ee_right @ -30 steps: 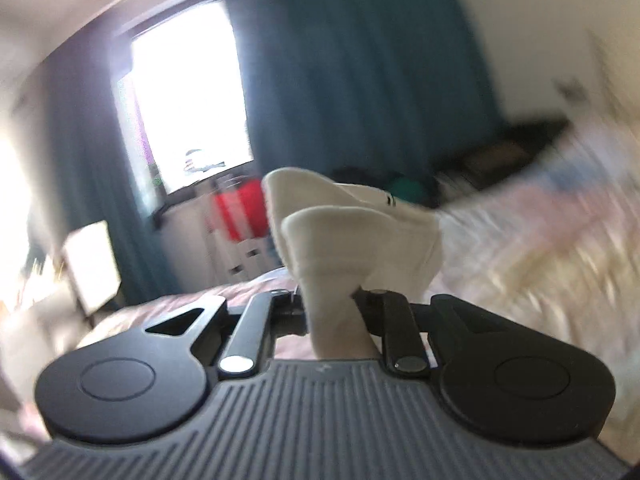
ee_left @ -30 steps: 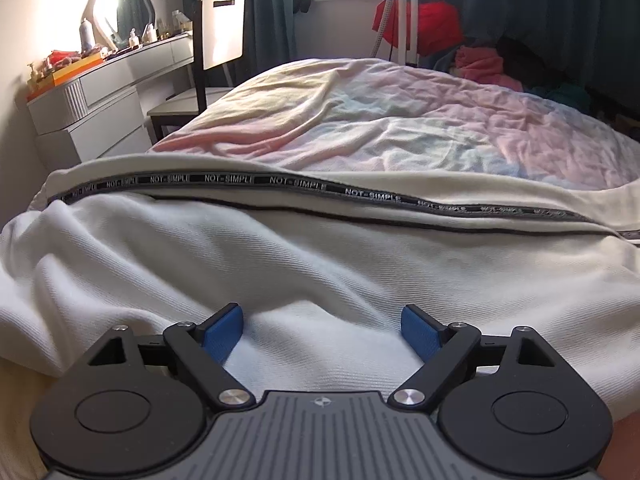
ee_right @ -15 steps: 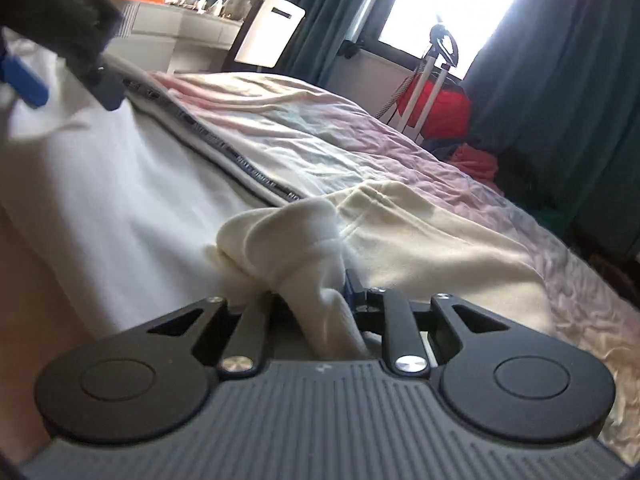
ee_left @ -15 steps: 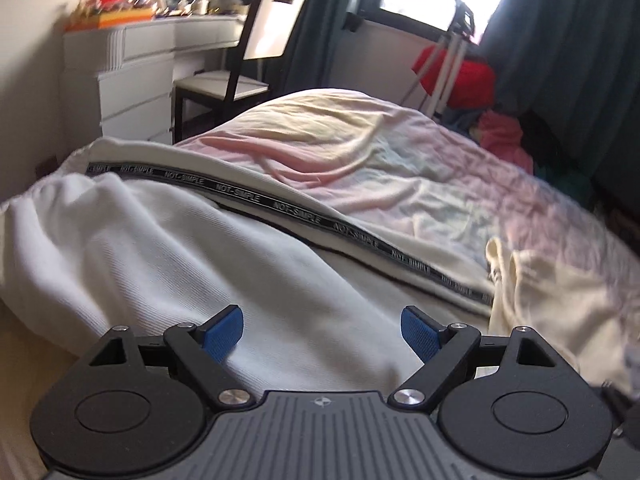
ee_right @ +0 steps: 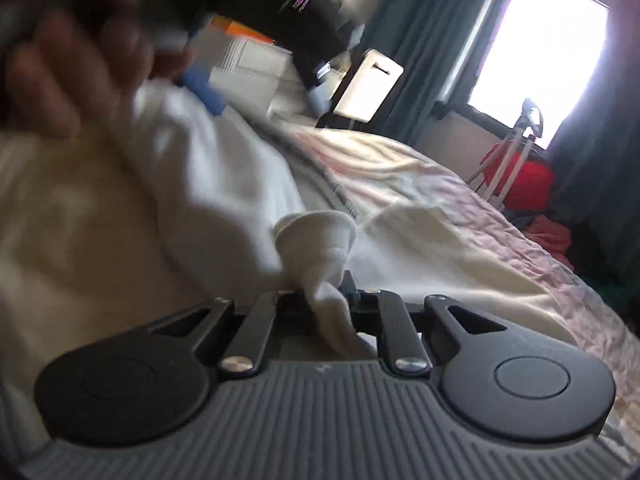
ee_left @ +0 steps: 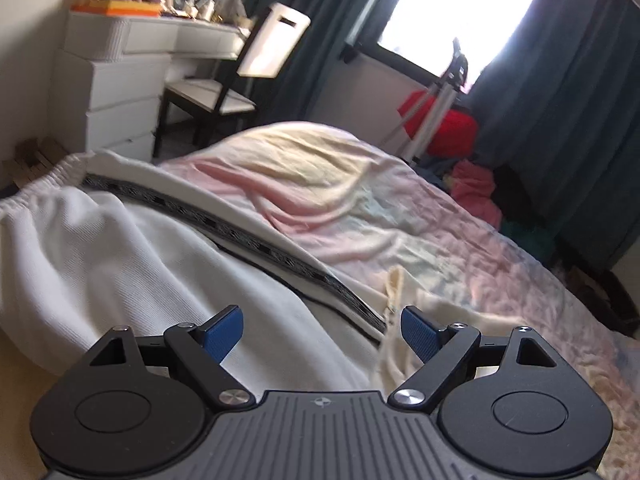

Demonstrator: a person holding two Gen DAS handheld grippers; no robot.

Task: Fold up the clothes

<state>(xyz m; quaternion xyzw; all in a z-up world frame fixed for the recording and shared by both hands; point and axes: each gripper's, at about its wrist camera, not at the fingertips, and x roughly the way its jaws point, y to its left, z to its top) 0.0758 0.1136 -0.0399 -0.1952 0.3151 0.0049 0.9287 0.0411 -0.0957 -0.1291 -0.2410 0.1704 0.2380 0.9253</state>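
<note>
Left wrist view: left gripper [ee_left: 322, 330] spread wide with nothing in it, blue pads [ee_left: 222, 332] hanging just over the white trousers [ee_left: 120, 256]
Right wrist view: right gripper [ee_right: 326, 300] pinched tight on a bunched bit of the trousers [ee_right: 316, 240]
Trousers: lying across the near end of the bed [ee_left: 360, 200], black lettered stripe [ee_left: 256, 240] running along them
Chair [ee_left: 240, 80]: past the bed, by the white dresser [ee_left: 120, 76]
Blur: a hand [ee_right: 68, 64] top left of the right view, pretty smeared

White garment [ee_left: 120, 264], black lettered stripe [ee_left: 280, 256]; pastel bedspread [ee_left: 360, 200].
</note>
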